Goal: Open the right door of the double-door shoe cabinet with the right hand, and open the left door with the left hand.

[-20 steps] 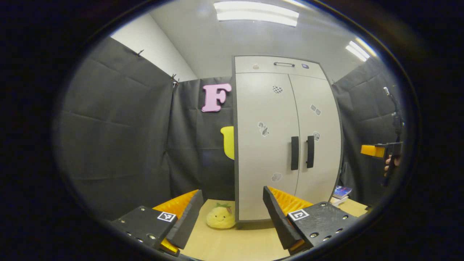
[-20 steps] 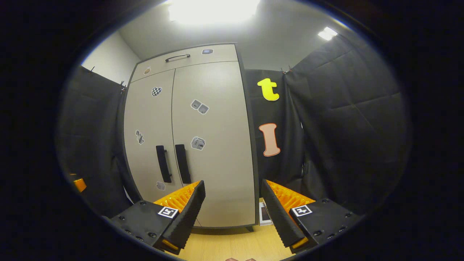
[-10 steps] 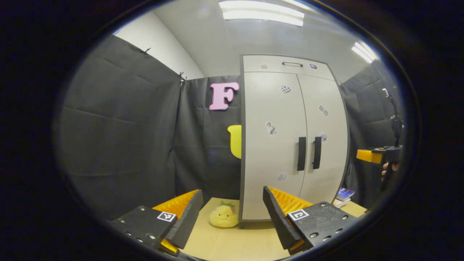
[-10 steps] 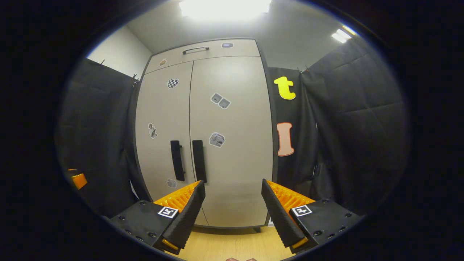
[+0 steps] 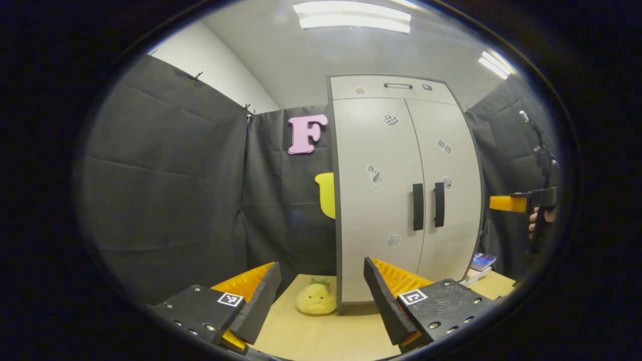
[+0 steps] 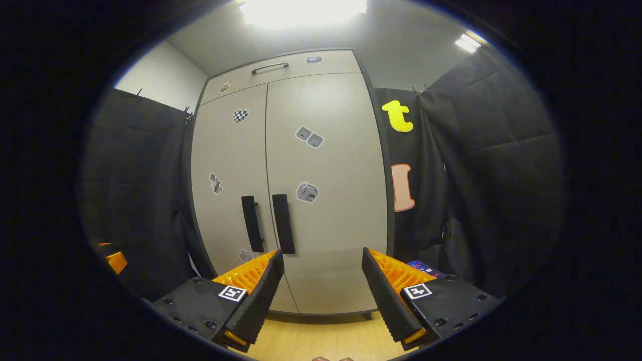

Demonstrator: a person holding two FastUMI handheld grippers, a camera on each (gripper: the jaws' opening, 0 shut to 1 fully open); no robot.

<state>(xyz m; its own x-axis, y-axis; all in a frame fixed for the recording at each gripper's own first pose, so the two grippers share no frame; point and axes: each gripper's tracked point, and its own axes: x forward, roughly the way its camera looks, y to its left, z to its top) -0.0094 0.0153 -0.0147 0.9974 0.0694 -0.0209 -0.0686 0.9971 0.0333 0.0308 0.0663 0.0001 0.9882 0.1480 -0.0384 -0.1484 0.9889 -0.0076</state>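
Wooden floor point(image 5: 321, 336) lies just under the left gripper point(image 5: 321, 296), whose fingers are spread apart with nothing between them. A little farther, a yellow plush toy point(image 5: 316, 300) with a smiling face sits on the floor, just beside the left bottom corner of the shoe cabinet point(image 5: 371, 130). Behind it the cabinet stands upright against the black cloth wall, and both its doors are closed. The left door point(image 5: 376, 210) and the right door point(image 5: 451, 225) each carry a dark vertical handle, the left handle point(image 5: 418, 206) and the right handle point(image 5: 439, 204), side by side near the middle seam. At the far right of the left gripper view, a hand point(image 5: 540, 220) holds the other tool in the air, apart from the cabinet.

In the right gripper view, the right gripper point(image 6: 321, 296) is released too, gripping nothing. It faces the right door point(image 6: 326, 200), with the right handle point(image 6: 284, 223) above its left finger, not touching. Some books point(image 6: 425, 265) lie low beside the cabinet's right side.
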